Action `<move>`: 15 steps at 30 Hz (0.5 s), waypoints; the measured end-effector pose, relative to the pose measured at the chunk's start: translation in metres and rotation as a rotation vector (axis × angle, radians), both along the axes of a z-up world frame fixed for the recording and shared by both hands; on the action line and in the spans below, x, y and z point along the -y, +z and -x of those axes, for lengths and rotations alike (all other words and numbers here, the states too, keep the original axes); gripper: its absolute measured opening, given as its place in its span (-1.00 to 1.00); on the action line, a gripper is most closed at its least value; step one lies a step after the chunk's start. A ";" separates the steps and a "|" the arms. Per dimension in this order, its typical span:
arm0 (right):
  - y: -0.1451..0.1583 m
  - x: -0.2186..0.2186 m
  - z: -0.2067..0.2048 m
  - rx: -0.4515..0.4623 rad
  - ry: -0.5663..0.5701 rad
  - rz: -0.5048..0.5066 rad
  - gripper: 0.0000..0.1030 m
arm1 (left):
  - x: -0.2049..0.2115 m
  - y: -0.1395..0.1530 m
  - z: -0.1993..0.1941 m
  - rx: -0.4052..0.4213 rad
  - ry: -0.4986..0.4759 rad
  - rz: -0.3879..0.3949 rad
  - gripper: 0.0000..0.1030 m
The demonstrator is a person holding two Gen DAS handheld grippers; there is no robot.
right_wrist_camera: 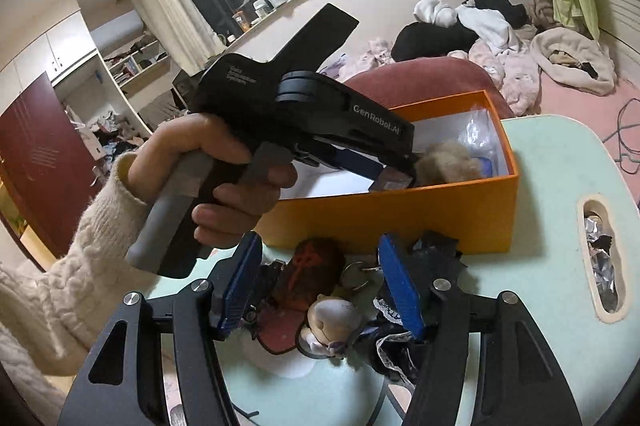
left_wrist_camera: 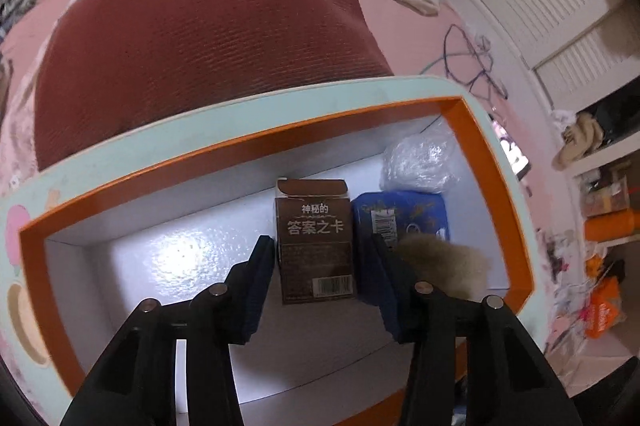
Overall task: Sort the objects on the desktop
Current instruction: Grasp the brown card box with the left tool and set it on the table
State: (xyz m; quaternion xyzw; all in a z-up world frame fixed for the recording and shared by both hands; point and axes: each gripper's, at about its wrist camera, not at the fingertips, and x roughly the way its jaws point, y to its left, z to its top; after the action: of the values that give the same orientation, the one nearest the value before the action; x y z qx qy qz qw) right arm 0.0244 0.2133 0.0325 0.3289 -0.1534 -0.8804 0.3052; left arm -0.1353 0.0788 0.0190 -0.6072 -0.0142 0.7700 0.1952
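An orange box (left_wrist_camera: 486, 162) with a white inside stands on the pale green table (right_wrist_camera: 560, 162). In it lie a brown card box (left_wrist_camera: 316, 242), a blue packet (left_wrist_camera: 404, 216), a clear plastic bag (left_wrist_camera: 418, 162) and a tan fluffy ball (left_wrist_camera: 448, 262). My left gripper (left_wrist_camera: 316, 254) is inside the box, open, its pads on either side of the brown card box with small gaps. It also shows in the right wrist view (right_wrist_camera: 396, 174). My right gripper (right_wrist_camera: 320, 282) is open above a pile: a brown plush charm (right_wrist_camera: 312, 266), a small doll figure (right_wrist_camera: 328, 318), key rings (right_wrist_camera: 356, 274) and black lace cloth (right_wrist_camera: 392, 346).
A dark red chair back (left_wrist_camera: 200, 46) stands behind the table. A bed with heaped clothes (right_wrist_camera: 500, 38) lies beyond. The table has a slot (right_wrist_camera: 602, 258) holding foil scraps at the right. Shelves and clutter (left_wrist_camera: 600, 210) are at the far right.
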 end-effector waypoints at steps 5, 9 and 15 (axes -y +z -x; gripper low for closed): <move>-0.003 0.001 -0.001 0.011 0.017 0.009 0.20 | 0.020 -0.002 -0.001 0.020 0.021 -0.005 -0.09; -0.006 -0.002 0.001 0.023 0.018 0.018 0.20 | 0.031 0.007 -0.004 -0.043 0.039 0.096 -0.10; -0.007 -0.004 0.004 0.032 0.022 0.022 0.20 | 0.019 0.003 0.001 -0.002 -0.032 0.043 -0.08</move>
State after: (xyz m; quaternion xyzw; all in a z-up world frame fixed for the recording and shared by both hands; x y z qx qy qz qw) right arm 0.0207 0.2172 0.0252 0.3413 -0.1645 -0.8698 0.3159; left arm -0.1362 0.0595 0.0224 -0.6106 0.0123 0.7676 0.1944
